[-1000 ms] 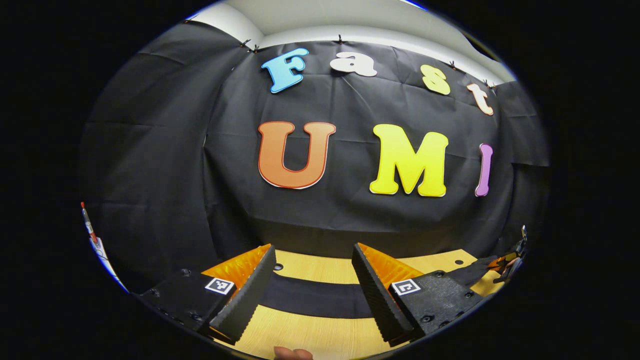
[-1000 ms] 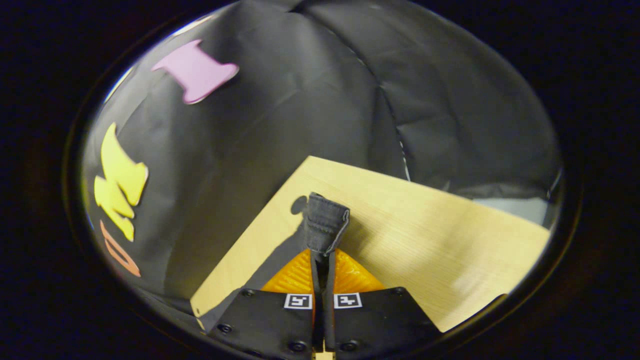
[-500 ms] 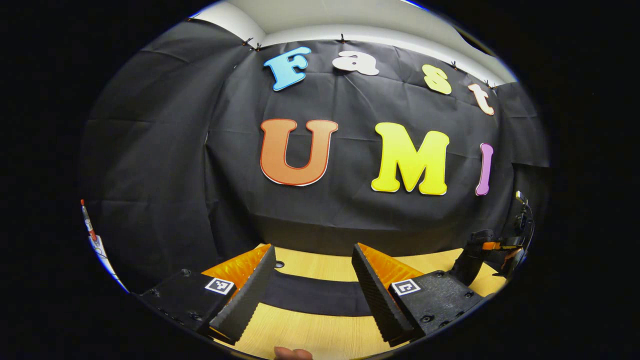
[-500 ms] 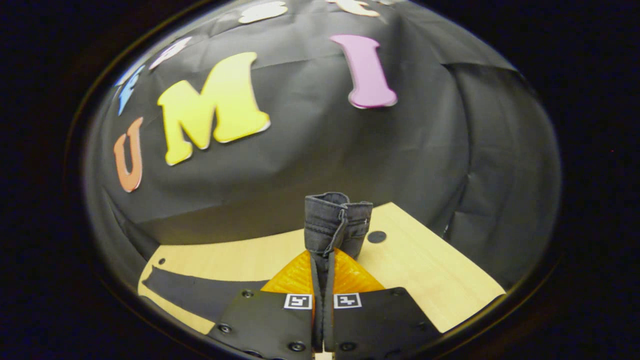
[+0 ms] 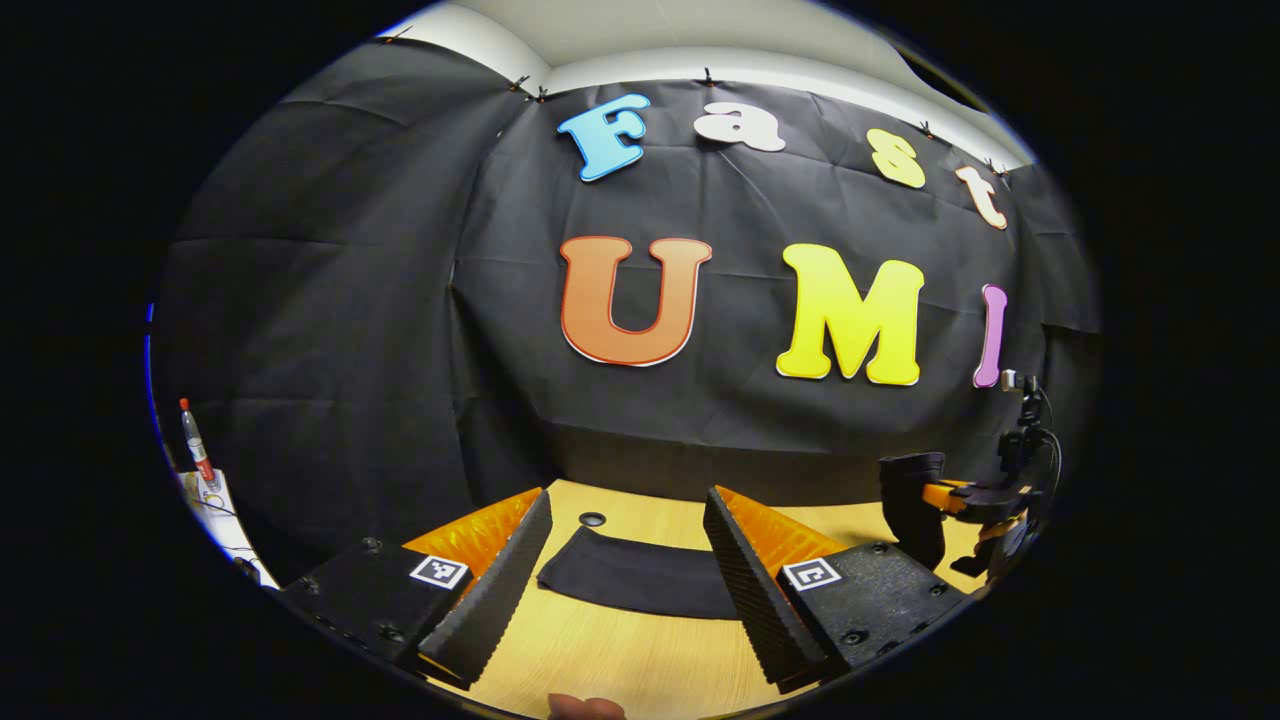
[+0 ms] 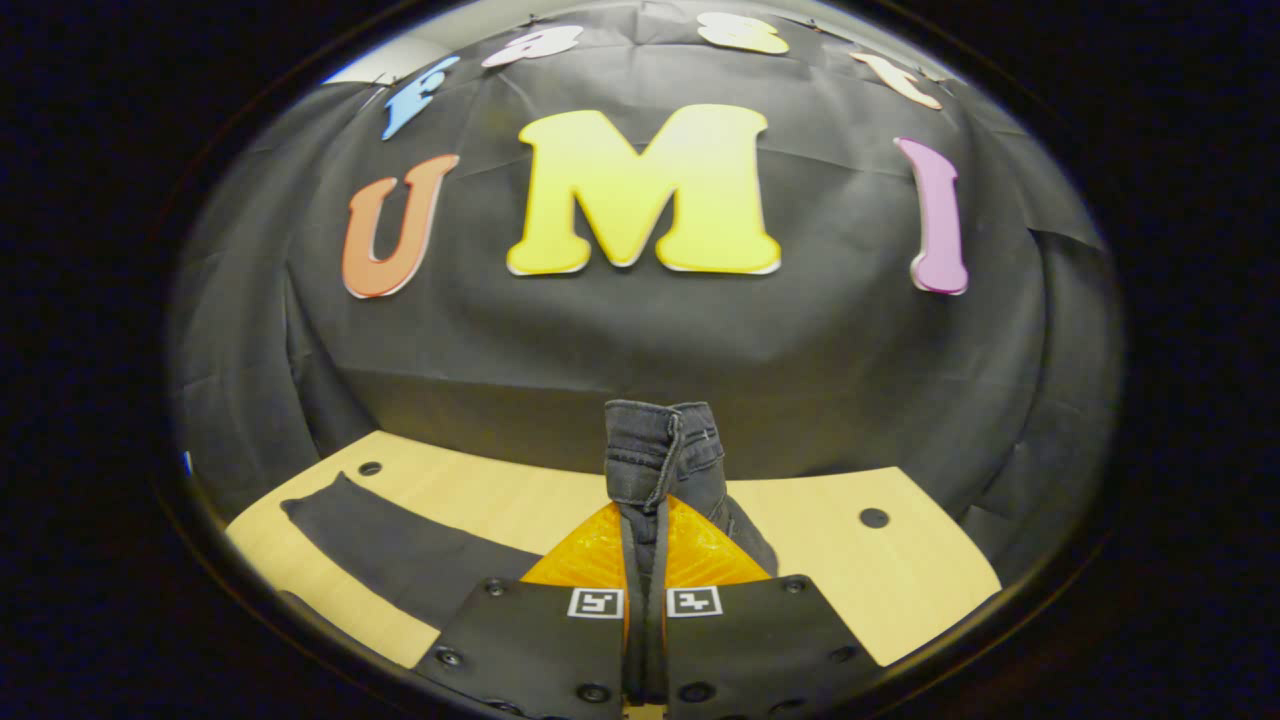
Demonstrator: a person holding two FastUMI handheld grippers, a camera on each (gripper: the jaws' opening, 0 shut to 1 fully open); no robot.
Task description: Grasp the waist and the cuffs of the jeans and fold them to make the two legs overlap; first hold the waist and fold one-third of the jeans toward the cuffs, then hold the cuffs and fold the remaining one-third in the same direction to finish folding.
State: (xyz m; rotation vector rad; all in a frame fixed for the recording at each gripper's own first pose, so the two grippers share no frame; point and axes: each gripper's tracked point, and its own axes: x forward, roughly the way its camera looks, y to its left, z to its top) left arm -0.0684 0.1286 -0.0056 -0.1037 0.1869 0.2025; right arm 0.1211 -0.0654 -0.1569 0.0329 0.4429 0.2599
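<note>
The right tongs (image 6: 645, 520) are pinching the waist (image 6: 655, 450) of the jeans (image 6: 390, 545), lifting it off the surface (image 6: 880, 570) for folding; the left tongs (image 5: 628, 570) are hovering spread above the cuffs (image 5: 630, 580), ready to grasp.

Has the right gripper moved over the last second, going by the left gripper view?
Yes. The right gripper, shut on the jeans, has risen from the table edge at lower right to stand against the booth wall.
</note>
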